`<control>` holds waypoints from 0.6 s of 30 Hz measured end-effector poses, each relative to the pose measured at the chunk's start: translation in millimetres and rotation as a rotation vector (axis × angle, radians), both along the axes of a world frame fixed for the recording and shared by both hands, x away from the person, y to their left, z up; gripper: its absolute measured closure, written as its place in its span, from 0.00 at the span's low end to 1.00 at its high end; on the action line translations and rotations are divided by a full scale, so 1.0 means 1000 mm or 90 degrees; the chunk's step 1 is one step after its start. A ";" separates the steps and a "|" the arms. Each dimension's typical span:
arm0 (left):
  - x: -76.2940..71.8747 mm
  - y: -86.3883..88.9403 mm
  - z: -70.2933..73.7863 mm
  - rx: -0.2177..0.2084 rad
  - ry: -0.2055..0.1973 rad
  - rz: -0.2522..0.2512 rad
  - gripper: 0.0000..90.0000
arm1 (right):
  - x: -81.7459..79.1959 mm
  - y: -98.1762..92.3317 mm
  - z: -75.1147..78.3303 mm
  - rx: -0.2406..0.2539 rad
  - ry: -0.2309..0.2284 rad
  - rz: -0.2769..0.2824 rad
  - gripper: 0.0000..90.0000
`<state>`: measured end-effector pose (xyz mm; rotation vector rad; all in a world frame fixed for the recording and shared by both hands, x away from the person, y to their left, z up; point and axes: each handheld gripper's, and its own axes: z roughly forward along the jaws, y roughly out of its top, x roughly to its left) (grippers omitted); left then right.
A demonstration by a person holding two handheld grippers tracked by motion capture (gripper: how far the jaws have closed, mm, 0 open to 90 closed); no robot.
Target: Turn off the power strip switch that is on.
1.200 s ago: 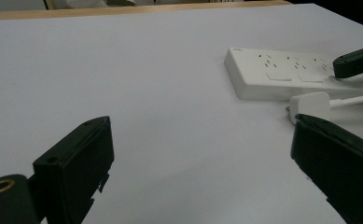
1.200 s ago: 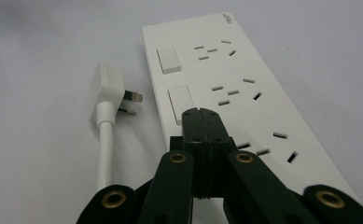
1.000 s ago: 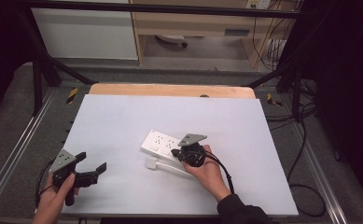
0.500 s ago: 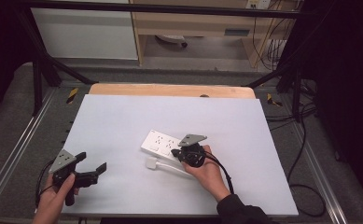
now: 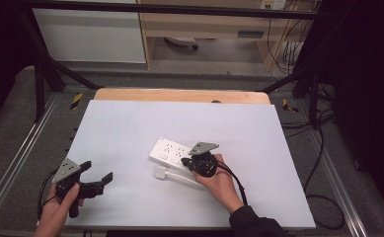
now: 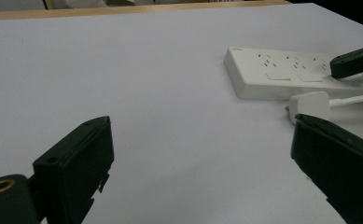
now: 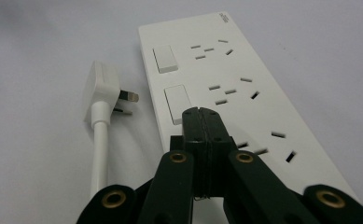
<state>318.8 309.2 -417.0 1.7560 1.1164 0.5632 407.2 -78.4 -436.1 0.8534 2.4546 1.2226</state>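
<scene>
Right tongs (image 7: 202, 122), clenched with nothing between the jaws, tips resting on the white rectangular plastic power strip (image 7: 244, 88) at mid-table (image 5: 130, 123). White plastic plug on its white cable (image 7: 103, 91) lies just beside the strip. Left tongs (image 5: 96, 173), released, well apart at the near-left corner.

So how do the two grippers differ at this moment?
The left gripper has its jaws wide open with nothing between them; the right gripper has its jaws shut together, empty. The left one sits at the table's near left corner, well away from the power strip; the right one's tip is over the strip, beside a rocker switch; contact is unclear. Both are black, two-jawed and each held in a hand.
</scene>
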 end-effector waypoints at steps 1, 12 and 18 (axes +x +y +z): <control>0.000 0.000 0.000 0.000 0.000 -0.001 0.06 | 0.000 0.000 0.000 0.000 -0.001 0.000 1.00; 0.000 0.000 0.000 0.000 0.001 0.000 0.06 | 0.000 0.001 -0.001 -0.001 -0.001 0.000 1.00; 0.000 0.000 0.000 0.000 0.001 -0.001 0.06 | 0.000 0.003 -0.003 -0.002 -0.002 0.004 1.00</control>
